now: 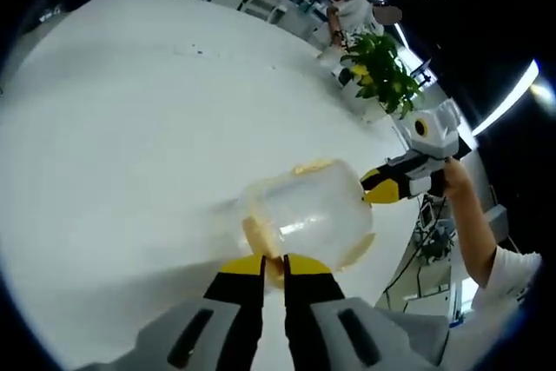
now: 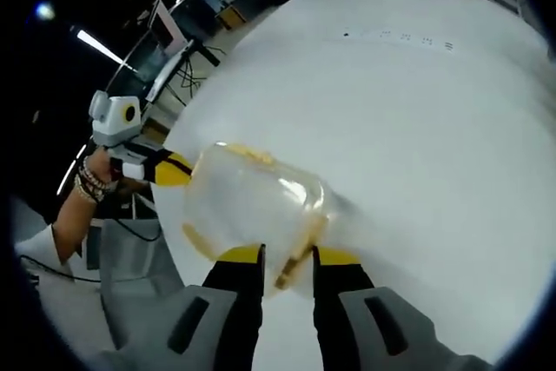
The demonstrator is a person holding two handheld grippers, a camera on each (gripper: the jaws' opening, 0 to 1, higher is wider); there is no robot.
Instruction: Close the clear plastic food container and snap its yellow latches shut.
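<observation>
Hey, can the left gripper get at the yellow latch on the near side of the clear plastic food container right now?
Probably yes. The left gripper has its yellow-tipped jaws at a yellow latch on the clear plastic food container, nothing between. The right gripper works the opposite side.

White table [image 1: 130, 128] ahead of tongs. Potted plant [image 1: 380, 67] at far right edge. Ceiling light strips [image 1: 508, 97] above. Desks and monitor [image 2: 165, 28] beyond left edge.

Left tongs [image 1: 274, 268] pinch container [image 1: 308, 215]'s yellow latch [image 1: 261, 236].
</observation>
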